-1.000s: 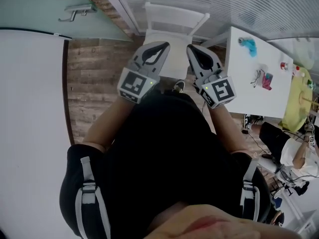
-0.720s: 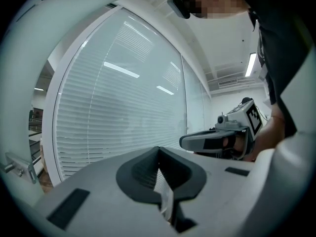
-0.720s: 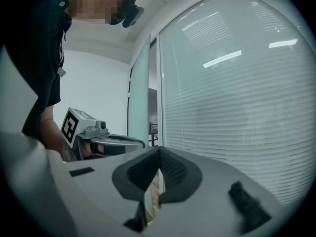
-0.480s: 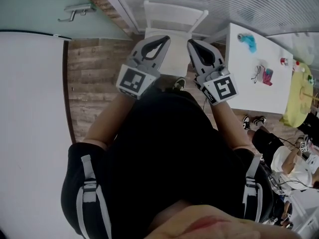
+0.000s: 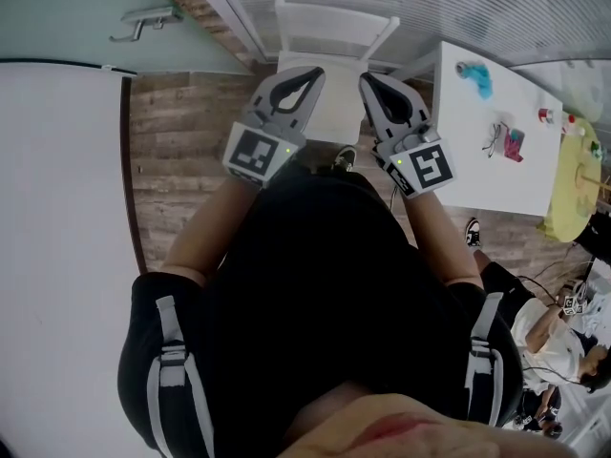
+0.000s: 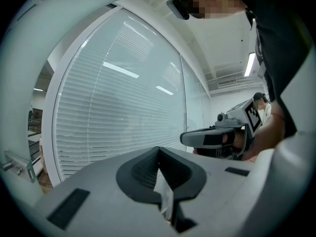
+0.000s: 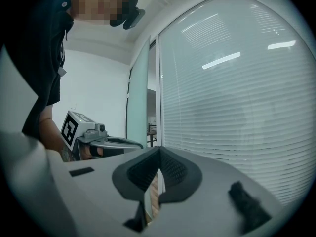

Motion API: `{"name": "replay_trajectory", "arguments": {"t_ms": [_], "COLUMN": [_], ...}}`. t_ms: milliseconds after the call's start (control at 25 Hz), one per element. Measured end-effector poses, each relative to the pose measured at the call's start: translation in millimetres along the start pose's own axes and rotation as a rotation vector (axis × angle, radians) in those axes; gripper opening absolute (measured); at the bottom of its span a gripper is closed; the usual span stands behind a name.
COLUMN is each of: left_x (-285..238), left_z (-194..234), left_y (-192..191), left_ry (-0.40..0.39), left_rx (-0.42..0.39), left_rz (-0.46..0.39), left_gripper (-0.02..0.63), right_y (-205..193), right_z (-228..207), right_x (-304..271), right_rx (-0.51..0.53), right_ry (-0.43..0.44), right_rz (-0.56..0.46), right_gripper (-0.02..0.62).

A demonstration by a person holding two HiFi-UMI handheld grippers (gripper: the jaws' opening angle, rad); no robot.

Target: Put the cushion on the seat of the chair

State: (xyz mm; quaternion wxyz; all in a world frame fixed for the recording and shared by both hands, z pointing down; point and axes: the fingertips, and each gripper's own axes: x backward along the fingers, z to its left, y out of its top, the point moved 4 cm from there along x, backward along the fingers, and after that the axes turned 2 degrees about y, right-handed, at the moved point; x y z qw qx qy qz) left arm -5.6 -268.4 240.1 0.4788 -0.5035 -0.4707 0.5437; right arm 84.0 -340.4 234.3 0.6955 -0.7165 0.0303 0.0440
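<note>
A white chair [image 5: 336,29] stands on the wooden floor in front of me, with its back toward the blinds and its seat [image 5: 336,108] bare. No cushion shows in any view. Side by side above the seat I hold both grippers pointing level. My left gripper [image 5: 312,72] is shut with nothing in it, and so is my right gripper [image 5: 368,79]. In the left gripper view the closed jaws [image 6: 158,151] face the blinds, with the right gripper [image 6: 198,138] beside them. The right gripper view shows its closed jaws [image 7: 159,151] and the left gripper [image 7: 123,143].
A white table [image 5: 482,165] stands right of the chair with a blue thing [image 5: 474,82], glasses [image 5: 498,147] and small items on it. A glass door with a handle [image 5: 143,22] lies at upper left. Blinds [image 5: 458,3] run behind the chair. A person [image 5: 558,318] sits at lower right.
Both grippers stay shut and nearly in place above the chair. The head view has shifted slightly, and the person at lower right now sits lower in the picture.
</note>
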Motion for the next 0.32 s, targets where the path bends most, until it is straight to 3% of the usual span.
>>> {"name": "replay_trajectory", "arguments": {"t_ms": [320], "left_x": [-2.3], "left_z": [0.1], "left_y": [0.8], "left_ry": [-0.004], "left_rx": [-0.015], "left_rz": [-0.005], "left_gripper": [0.011], "right_y": [0.7], "right_z": [-3.0], "right_x": [0.1], "right_rx": [0.000], "right_ry": [-0.001], "right_rz": [-0.004], "right_gripper": [0.015]}}
